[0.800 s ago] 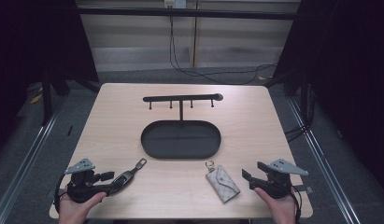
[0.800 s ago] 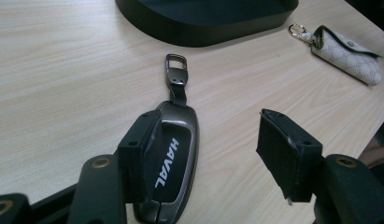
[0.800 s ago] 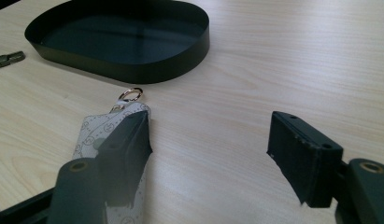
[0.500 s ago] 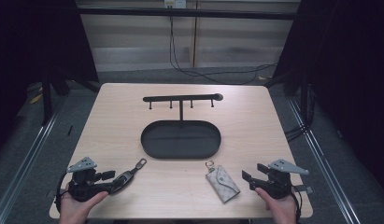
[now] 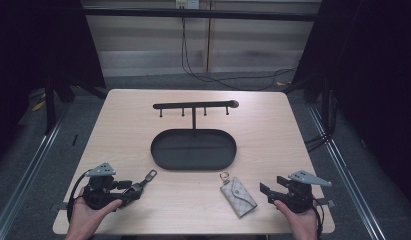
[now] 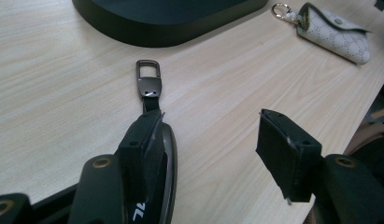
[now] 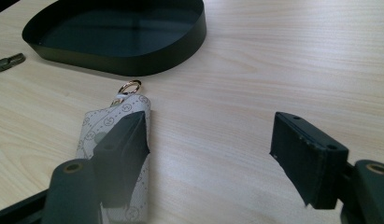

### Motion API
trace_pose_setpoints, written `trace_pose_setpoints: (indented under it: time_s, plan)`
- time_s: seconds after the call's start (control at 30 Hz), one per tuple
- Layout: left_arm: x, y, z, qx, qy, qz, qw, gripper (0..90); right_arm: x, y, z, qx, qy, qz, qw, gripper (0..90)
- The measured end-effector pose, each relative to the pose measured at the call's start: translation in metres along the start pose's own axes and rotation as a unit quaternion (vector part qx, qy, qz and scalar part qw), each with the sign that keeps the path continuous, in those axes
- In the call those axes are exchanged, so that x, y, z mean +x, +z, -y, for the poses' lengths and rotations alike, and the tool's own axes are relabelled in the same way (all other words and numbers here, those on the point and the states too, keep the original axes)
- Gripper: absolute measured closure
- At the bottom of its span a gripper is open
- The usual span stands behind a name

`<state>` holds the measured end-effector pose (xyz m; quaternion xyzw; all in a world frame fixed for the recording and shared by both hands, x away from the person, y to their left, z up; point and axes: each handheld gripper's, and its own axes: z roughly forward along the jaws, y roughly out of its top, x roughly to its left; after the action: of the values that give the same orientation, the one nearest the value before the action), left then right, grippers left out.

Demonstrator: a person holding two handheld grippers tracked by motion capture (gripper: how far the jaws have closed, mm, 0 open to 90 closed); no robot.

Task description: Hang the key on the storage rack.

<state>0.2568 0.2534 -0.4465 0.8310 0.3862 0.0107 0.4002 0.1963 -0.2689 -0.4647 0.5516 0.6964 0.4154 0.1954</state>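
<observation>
— So where have they got to? I can't make out much from back here

— Barely started, I'd say. Nobody's told us the job, but there's a black oval tray in the middle of the table with a little rack of 4 pegs standing behind it, and both look bare. My guess is the 2 key things are meant to end up there

— And where are they?

— Both flat on the wood in the lower half of the high view. The dark key strap with the metal clip lies lower left, just short of the tray's near rim. The pale patterned key pouch with the gold ring lies lower centre-right, also short of the tray

— Has either hand grabbed anything?

— Not that I can see. The left gripper has its jaws wide apart; in the left gripper view the strap runs under 1 jaw, with the other jaw well off to the side, so nothing is pinched. The right gripper is spread as well, sitting just beside the pouch, and in the right gripper view the pouch sits behind 1 jaw, not between the 2

— So everything's left to do?

— Looks so: pick up, carry, then hang or drop, for both items
</observation>
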Motion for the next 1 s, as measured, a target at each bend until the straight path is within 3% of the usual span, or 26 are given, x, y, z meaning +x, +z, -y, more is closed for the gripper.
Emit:
trace_pose_setpoints:
  time_s: [0.07,0.13,0.27,0.43,0.67,0.7,0.73,0.8,0.83,0.9,0.97,1.0]
  plan:
    - [0.0,0.001,-0.004,0.014,0.002,-0.007,0.9999,42.1,-0.001,0.0,0.0,0.001,0.003,-0.001,1.0,27.8]
    - [0.002,0.003,-0.011,0.04,-0.001,-0.032,0.9987,41.8,-0.001,0.0,0.0,0.001,0.003,-0.003,1.0,27.8]
    - [0.007,0.005,-0.017,0.051,-0.011,-0.039,0.9979,43.5,0.002,0.002,0.001,0.01,-0.008,-0.013,0.9998,27.8]
    - [0.008,0.01,-0.03,0.071,-0.001,-0.057,0.9959,48.3,0.002,0.004,0.0,0.014,-0.008,-0.014,0.9998,27.5]
    - [0.008,0.015,-0.044,0.089,-0.004,-0.055,0.9945,50.9,0.002,0.004,0.001,0.018,-0.008,-0.016,0.9997,27.5]
    - [0.01,0.015,-0.049,0.107,0.008,-0.052,0.9928,50.2,0.002,0.004,0.0,0.019,-0.008,-0.017,0.9997,27.5]
    - [0.01,0.015,-0.049,0.107,0.008,-0.052,0.9928,49.5,0.002,0.004,0.0,0.019,-0.008,-0.017,0.9997,27.5]
    - [0.012,0.018,-0.053,0.115,0.0,-0.053,0.9919,48.1,0.002,0.004,0.001,0.018,-0.007,-0.017,0.9997,27.2]
    - [0.014,0.023,-0.055,0.131,-0.001,-0.055,0.9899,48.7,0.002,0.004,0.001,0.019,-0.007,-0.018,0.9996,26.8]
    - [0.015,0.025,-0.056,0.135,-0.001,-0.056,0.9893,48.8,0.002,0.004,0.001,0.02,-0.007,-0.019,0.9996,26.5]
    - [0.018,0.029,-0.057,0.144,-0.005,-0.046,0.9885,50.7,0.001,0.004,0.001,0.021,-0.007,-0.019,0.9996,26.3]
    - [0.02,0.033,-0.058,0.156,-0.007,-0.042,0.9869,52.6,0.001,0.005,0.001,0.022,-0.006,-0.019,0.9995,26.0]
